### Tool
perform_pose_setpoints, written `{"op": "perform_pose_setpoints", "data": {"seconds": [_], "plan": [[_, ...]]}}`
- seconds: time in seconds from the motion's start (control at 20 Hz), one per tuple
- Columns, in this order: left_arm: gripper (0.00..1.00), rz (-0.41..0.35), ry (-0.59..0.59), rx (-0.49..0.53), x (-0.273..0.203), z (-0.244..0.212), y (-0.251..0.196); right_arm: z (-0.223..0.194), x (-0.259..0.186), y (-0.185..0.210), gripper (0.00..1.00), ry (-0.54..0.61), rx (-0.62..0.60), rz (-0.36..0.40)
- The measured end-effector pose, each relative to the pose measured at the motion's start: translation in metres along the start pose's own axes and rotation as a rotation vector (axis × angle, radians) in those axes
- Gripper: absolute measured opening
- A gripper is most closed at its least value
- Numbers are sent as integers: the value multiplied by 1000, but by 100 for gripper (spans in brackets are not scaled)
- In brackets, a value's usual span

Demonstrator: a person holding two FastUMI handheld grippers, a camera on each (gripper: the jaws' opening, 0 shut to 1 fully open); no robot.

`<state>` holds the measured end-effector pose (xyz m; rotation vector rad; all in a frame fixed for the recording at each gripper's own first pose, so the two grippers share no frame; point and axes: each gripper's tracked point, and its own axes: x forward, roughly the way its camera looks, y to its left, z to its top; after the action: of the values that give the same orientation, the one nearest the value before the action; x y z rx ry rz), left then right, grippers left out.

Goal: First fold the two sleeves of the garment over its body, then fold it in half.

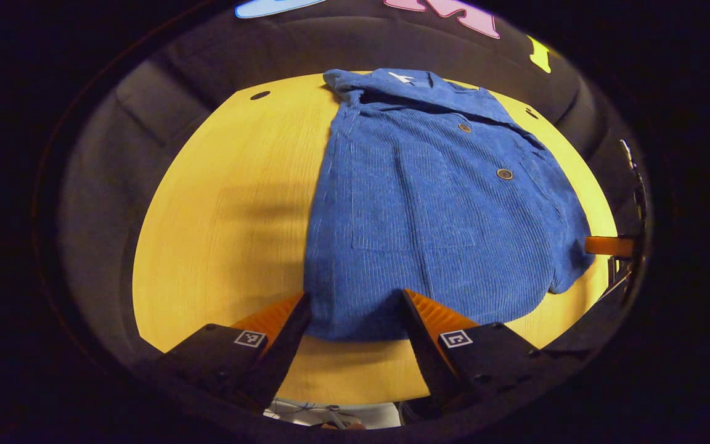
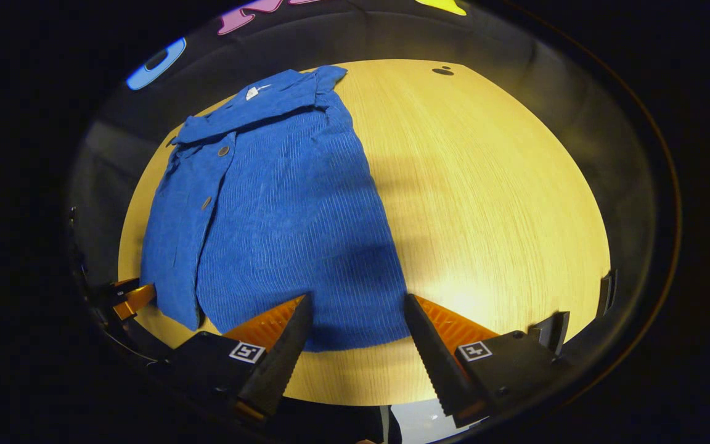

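In the left gripper view the left gripper (image 1: 355, 308) hangs with its jaws wide apart over the near hem of the blue shirt (image 1: 429, 209), holding nothing; a chest pocket and two buttons face up here. In the right gripper view the right gripper (image 2: 358, 311) is likewise spread and empty at the hem, and the shirt (image 2: 281, 209) shows its buttoned edge at the left. It lies flat on the wooden table (image 2: 490, 185), sleeves apparently folded in, though hard to tell. Dark cloth walls rise beyond.
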<state>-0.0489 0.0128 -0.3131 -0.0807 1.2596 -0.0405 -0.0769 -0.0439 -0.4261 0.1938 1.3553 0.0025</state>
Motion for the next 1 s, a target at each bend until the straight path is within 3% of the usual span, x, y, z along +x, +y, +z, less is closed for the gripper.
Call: {"op": "perform_pose_setpoints", "data": {"seconds": [0.35,0.45,0.55,0.6,0.75,0.85,0.9,0.95,1.0], "plan": [[82,-8,30,12,0,-1,-3,-4,4,1,92,26,-57,-44],[77,-10,37,17,1,-1,-7,-7,5,-5,90,39,-111,-91],[69,-18,38,24,2,-1,-12,-6,3,-3,80,45,-92,-95],[63,-24,33,32,3,-1,-16,-4,6,-3,84,38,-72,-93],[41,-32,23,73,4,-1,-30,-2,8,2,16,44,-36,-76],[27,-22,14,102,5,-2,-36,0,7,6,16,42,-51,-47],[15,-6,13,77,9,0,-38,-1,7,8,7,44,-63,-37],[3,-3,1,89,4,2,-39,0,8,9,7,39,-66,-30],[3,-22,-2,99,4,2,-42,0,5,12,6,38,-66,-13]]}}
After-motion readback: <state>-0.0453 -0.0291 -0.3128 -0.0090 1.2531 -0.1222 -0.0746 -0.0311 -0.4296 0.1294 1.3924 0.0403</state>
